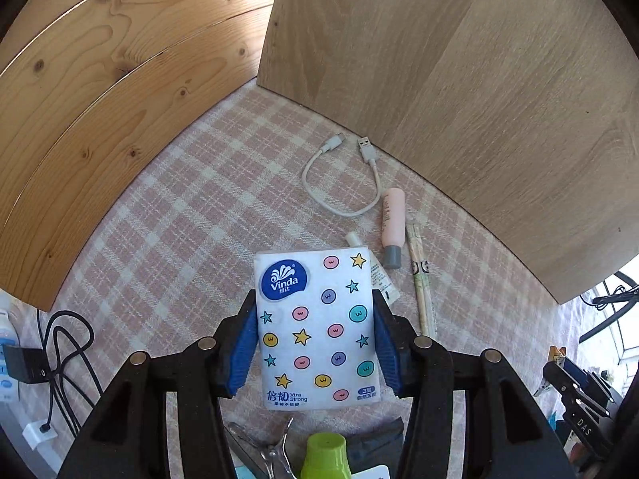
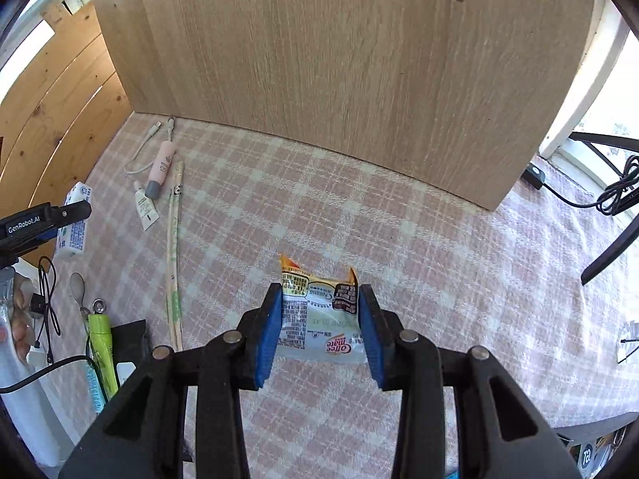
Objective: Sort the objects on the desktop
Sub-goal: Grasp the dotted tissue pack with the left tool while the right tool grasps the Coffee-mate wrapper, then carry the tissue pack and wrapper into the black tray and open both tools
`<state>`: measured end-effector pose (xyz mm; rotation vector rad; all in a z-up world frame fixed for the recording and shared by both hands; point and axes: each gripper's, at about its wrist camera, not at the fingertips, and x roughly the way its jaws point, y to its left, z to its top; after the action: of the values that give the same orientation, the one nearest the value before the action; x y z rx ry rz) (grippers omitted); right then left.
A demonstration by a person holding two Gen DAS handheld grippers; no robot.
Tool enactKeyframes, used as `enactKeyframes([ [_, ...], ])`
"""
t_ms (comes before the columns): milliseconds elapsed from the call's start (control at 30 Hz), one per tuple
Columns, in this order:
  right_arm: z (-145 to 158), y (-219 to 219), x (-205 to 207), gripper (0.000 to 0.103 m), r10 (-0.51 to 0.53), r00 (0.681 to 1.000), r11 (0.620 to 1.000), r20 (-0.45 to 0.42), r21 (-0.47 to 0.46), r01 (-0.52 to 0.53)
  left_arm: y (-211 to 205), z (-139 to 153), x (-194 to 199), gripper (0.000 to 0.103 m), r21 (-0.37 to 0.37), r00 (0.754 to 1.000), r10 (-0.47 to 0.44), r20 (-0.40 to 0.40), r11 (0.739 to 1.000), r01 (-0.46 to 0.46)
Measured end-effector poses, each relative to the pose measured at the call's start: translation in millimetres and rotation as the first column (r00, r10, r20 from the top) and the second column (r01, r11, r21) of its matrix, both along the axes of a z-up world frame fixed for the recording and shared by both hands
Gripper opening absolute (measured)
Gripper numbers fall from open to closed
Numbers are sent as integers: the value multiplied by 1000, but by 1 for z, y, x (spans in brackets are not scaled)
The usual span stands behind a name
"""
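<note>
Your left gripper (image 1: pixel 315 343) clamps one star-dotted tissue pack (image 1: pixel 317 329); your right gripper (image 2: pixel 319 331) pinches one creamer sachet (image 2: pixel 319 319) (jaws closing).

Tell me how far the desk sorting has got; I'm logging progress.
Looks done: a cable, pink tube, small white tube and wrapped chopsticks lie grouped by the wooden panel. In hand: the left tongs grip a tissue pack; the right tongs pinch a creamer sachet. Left: a green bottle and clutter at the near edge.
</note>
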<state>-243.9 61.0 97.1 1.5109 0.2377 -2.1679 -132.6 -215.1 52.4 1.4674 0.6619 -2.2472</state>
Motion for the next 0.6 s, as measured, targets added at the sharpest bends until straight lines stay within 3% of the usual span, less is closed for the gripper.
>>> enactKeyframes([
  [200, 32, 61, 35, 36, -67, 997, 997, -34, -28, 66, 55, 38, 18, 49, 5, 989, -126, -76, 992, 126],
  [233, 36, 73, 45, 36, -81, 996, 996, -42, -33, 80, 74, 45, -23, 49, 3, 985, -148, -86, 989, 149],
  [300, 46, 95, 54, 36, -109, 992, 993, -60, -43, 106, 94, 54, -30, 49, -1, 974, -202, -106, 979, 203],
  [467, 61, 161, 68, 37, -199, 976, 979, -92, -60, 194, 143, 82, -44, 50, -13, 927, -348, -138, 937, 350],
  [600, 66, 207, 78, 37, -279, 954, 960, -110, -53, 275, 208, 93, -43, 50, -17, 868, -469, -163, 881, 473],
])
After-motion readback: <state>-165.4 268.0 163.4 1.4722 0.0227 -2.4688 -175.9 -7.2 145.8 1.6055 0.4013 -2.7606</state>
